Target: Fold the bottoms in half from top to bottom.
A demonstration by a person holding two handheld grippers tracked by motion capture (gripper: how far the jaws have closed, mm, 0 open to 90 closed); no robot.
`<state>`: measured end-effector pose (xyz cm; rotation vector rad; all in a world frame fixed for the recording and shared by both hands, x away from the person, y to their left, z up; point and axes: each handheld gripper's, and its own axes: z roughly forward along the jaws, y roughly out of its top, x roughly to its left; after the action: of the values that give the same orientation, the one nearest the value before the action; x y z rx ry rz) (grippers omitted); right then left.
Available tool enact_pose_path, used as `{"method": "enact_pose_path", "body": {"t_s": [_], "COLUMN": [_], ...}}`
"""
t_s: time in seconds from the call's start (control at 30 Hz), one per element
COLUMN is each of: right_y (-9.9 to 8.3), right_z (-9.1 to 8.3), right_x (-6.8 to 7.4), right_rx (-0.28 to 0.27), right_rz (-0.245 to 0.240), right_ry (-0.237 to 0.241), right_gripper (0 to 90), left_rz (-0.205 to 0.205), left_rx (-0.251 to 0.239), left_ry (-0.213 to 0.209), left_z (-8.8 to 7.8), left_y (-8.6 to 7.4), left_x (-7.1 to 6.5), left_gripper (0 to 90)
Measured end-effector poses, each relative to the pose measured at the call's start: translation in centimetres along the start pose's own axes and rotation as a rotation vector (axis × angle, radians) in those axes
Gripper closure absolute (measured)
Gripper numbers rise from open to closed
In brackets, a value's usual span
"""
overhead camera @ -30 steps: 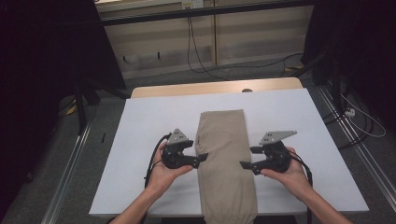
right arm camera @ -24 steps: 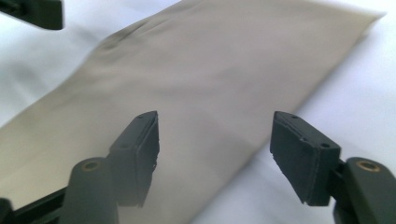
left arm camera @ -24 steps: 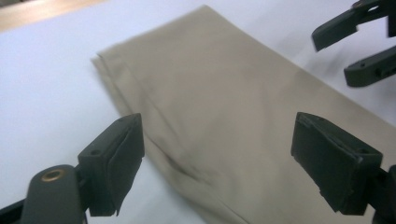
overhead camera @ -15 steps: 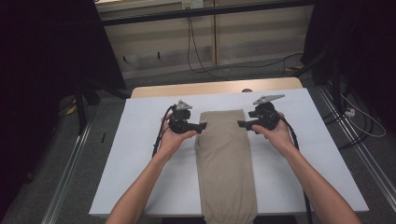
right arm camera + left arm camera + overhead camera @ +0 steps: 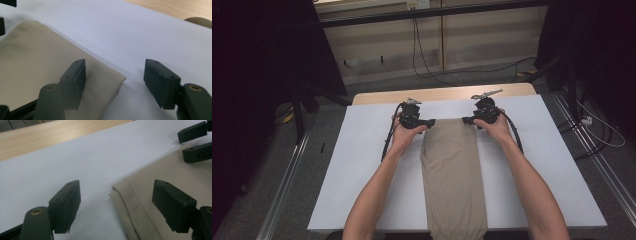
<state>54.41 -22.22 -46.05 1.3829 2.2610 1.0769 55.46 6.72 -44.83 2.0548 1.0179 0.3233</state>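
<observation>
A beige cloth point(image 5: 453, 175), folded into a long strip, lies down the middle of the white sheet point(image 5: 362, 165). My left gripper point(image 5: 431, 122) is at its far left corner and my right gripper point(image 5: 466, 120) at its far right corner, both pointing inward. In the left gripper view the cloth point(image 5: 155, 177) has its seamed corner between the open jaws of the left gripper point(image 5: 116, 202), which have just been closing a little without pressing it. In the right gripper view the right gripper point(image 5: 115, 82) straddles the corner of the cloth point(image 5: 37, 57); its jaws have been closing slightly and stand apart.
The white sheet covers most of a wooden table, with a bare wood strip point(image 5: 437, 94) along the far edge. The cloth's near end hangs over the front edge. Cables point(image 5: 422, 55) lie on the floor beyond, and metal rails point(image 5: 287, 190) run beside the table.
Both hands have moved from the cloth's middle to its far end. The grippers now sit at the two far corners, closer together and lower.
</observation>
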Motion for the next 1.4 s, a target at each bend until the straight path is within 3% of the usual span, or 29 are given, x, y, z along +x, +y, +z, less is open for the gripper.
{"method": "enact_pose_path", "body": {"t_s": [0.1, 0.17, 0.2, 0.27, 0.33, 0.37, 0.4, 0.43, 0.47, 0.5, 0.57, 0.63, 0.73, 0.97, 1.1, 1.13, 1.17, 1.27, 1.3, 1.4], "right_y": [0.1, 0.1, 0.1, 0.2, 0.3, 0.3, 0.4, 0.3, 0.3, 0.4, 0.5, 0.8, 1.8, 6.1, 8.5, 9.0, 9.5, 10.1, 10.0, 8.9], "right_z": [1.0, 1.0, 0.9, 0.6, 0.6, 0.5, 0.5, 0.5, 0.5, 0.5, 0.1, -0.6, -1.7, -4.8, -6.0, -6.3, -6.6, -7.5, -7.7, -8.1], "right_x": [0.1, 0.4, 0.4, 0.4, 0.7, 0.7, 0.6, 0.7, 0.7, 0.7, 0.6, 0.4, 0.4, 0.8, 1.4, 1.5, 1.7, 1.8, 1.7, 2.0], "right_rx": [-0.035, -0.020, -0.014, 0.004, 0.015, 0.025, 0.037, 0.041, 0.041, 0.045, 0.042, 0.004, -0.034, -0.190, -0.255, -0.276, -0.290, -0.307, -0.309, -0.301], "right_rz": [0.020, -0.028, -0.031, -0.031, -0.023, -0.004, 0.017, 0.022, 0.026, 0.031, 0.042, 0.073, 0.089, 0.107, 0.094, 0.094, 0.091, 0.078, 0.077, 0.056], "right_ry": [-0.007, -0.037, -0.029, -0.004, 0.011, 0.034, 0.086, 0.102, 0.099, 0.103, 0.101, 0.111, 0.121, 0.092, 0.057, 0.055, 0.057, 0.068, 0.077, 0.108], "right_gripper": [33.3, 39.8, 44.5, 55.5, 65.2, 75.9, 86.0, 86.4, 86.8, 87.2, 87.7, 88.0, 88.1, 88.5, 88.5, 88.6, 88.6, 88.6, 88.6, 88.5], "left_rz": [-0.020, 0.005, -0.012, 0.026, 0.026, 0.016, 0.007, 0.004, -0.046, -0.069, -0.088, -0.082, -0.086, -0.076, -0.074, -0.069, -0.038, -0.025, -0.031, -0.015], "left_rx": [-0.010, 0.013, 0.024, 0.045, 0.055, 0.057, 0.074, 0.081, 0.081, 0.084, 0.065, 0.043, -0.027, -0.157, -0.213, -0.228, -0.236, -0.265, -0.265, -0.245], "left_ry": [0.001, 0.001, -0.025, 0.005, -0.006, -0.060, -0.090, -0.095, -0.112, -0.122, -0.132, -0.136, -0.146, -0.114, -0.101, -0.098, -0.080, -0.109, -0.139, -0.147], "left_z": [1.0, 1.5, 2.0, 2.3, 2.1, 2.0, 1.9, 1.8, 1.7, 1.6, 1.2, 0.5, -1.0, -4.6, -6.3, -6.7, -7.2, -8.0, -8.2, -8.7], "left_y": [0.0, 0.0, -0.1, 0.0, 0.2, 0.2, 0.1, 0.1, 0.1, 0.1, 0.1, 0.6, 2.1, 6.0, 8.2, 8.7, 9.1, 9.1, 8.8, 7.6], "left_x": [0.0, 0.0, 0.0, -0.4, -0.7, -0.8, -0.9, -1.0, -1.0, -0.8, -0.7, -0.7, -0.6, 0.3, 0.6, 0.4, 0.1, -0.1, 0.0, -0.5], "left_gripper": [23.0, 23.3, 24.5, 25.5, 39.4, 55.6, 75.7, 78.6, 82.7, 84.2, 85.2, 85.6, 85.9, 86.1, 86.0, 86.0, 86.0, 85.9, 85.9, 85.9]}}
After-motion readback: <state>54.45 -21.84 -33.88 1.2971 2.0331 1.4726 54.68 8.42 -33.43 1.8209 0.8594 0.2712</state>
